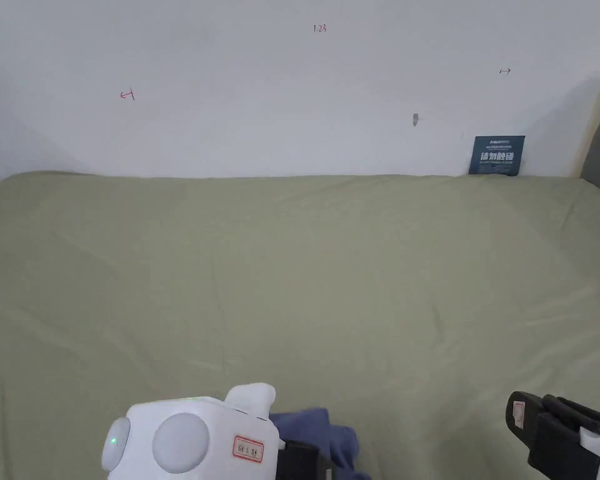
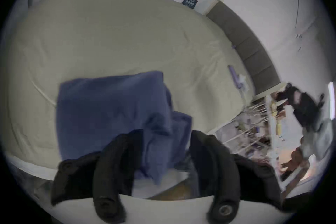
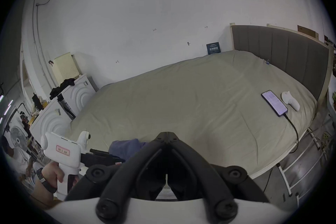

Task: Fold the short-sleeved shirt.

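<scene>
At the near left edge of the bed point(image 1: 305, 262), the left gripper point(image 2: 160, 138) has its fingers apart around the bunched blue shirt point(image 2: 109, 111), while the right gripper point(image 3: 167, 134), fingers together, hovers empty to the right.

The short-sleeved shirt point(image 2: 112, 115) is a plain blue-violet garment, bunched into a compact, partly folded bundle with a flat rectangular panel toward the upper left of the left gripper view and rumpled folds at the lower right. It rests on the olive-green sheet of the bed point(image 2: 109, 37), near its front edge. In the head view it shows as a crumpled blue heap point(image 1: 320, 434) at the bottom centre; in the right gripper view it lies left of centre, low in the frame point(image 3: 125, 148).
</scene>
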Tool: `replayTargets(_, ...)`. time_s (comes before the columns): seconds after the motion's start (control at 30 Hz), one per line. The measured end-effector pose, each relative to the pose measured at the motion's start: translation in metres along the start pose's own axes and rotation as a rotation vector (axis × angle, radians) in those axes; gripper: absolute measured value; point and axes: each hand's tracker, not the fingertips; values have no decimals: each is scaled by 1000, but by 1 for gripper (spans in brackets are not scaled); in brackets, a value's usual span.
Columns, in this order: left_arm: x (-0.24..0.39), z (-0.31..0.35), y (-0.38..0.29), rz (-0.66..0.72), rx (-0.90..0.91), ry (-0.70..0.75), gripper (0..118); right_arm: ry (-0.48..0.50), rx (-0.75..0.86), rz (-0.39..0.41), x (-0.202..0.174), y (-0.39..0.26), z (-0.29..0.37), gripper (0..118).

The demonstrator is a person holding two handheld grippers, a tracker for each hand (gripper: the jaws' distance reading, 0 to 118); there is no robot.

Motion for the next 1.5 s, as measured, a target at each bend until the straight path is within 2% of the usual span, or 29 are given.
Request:
replayTargets(0.03,-2,4,1,36,4,-27,66,0,-2,3,-1,-1,0,2)
replayTargets(0.13,-6,22,1,30,55,-112,67,-6,-16,19,-2,-3,-2,2)
replayTargets(0.23,-23,33,0,-4,116,-94,66,3,-25,14,-3,-5,-3,2)
replayTargets(0.27,-27,33,-1,10,131,-75,60,6,-26,15,-4,-5,-3,2)
replayTargets(0.3,-38,31,-2,25,139,-73,40,13,-24,19,-4,-5,-2,2)
replayTargets(0.33,-51,28,-3,56,152,-81,11,17,-23,25,-6,-5,-1,2)
replayTargets(0.37,-62,23,-4,96,152,-87,1,19,-23,29,-7,-5,1,2)
replayTargets(0.43,-80,8,-11,180,149,-72,1,24,-17,35,-7,-5,3,2)
replayTargets(0.6,-78,-41,-32,204,120,-172,1,38,5,24,-8,-3,11,2)
replayTargets(0.73,-55,-75,-54,146,85,-177,1,37,22,30,-8,-1,17,2)
replayTargets(0.87,-51,-84,-70,241,153,-289,1,34,35,28,-8,0,18,2)
replayTargets(1.03,-42,-82,-79,234,191,-318,1,37,5,34,-13,-5,8,2)
replayTargets(1.1,-37,-89,-81,215,156,-422,1,45,-12,34,-16,-9,3,2)
replayTargets(1.2,-31,-111,-83,165,72,-297,1,58,-36,38,-22,-12,-1,2)
replayTargets(1.27,-29,-105,-84,178,75,-308,1,71,-35,46,-25,-12,0,2)
replayTargets(1.33,-25,-76,-79,162,130,-391,1,112,-25,58,-25,-9,-2,2)
replayTargets(1.4,-23,-39,-67,85,189,-401,1,195,-23,56,-25,-6,-11,2)
replayTargets(1.47,-31,6,-52,33,254,-324,1,297,-48,21,-24,-5,-29,2)
replayTargets(1.5,-39,31,-47,18,295,-260,1,382,-67,-1,-22,-7,-43,2)
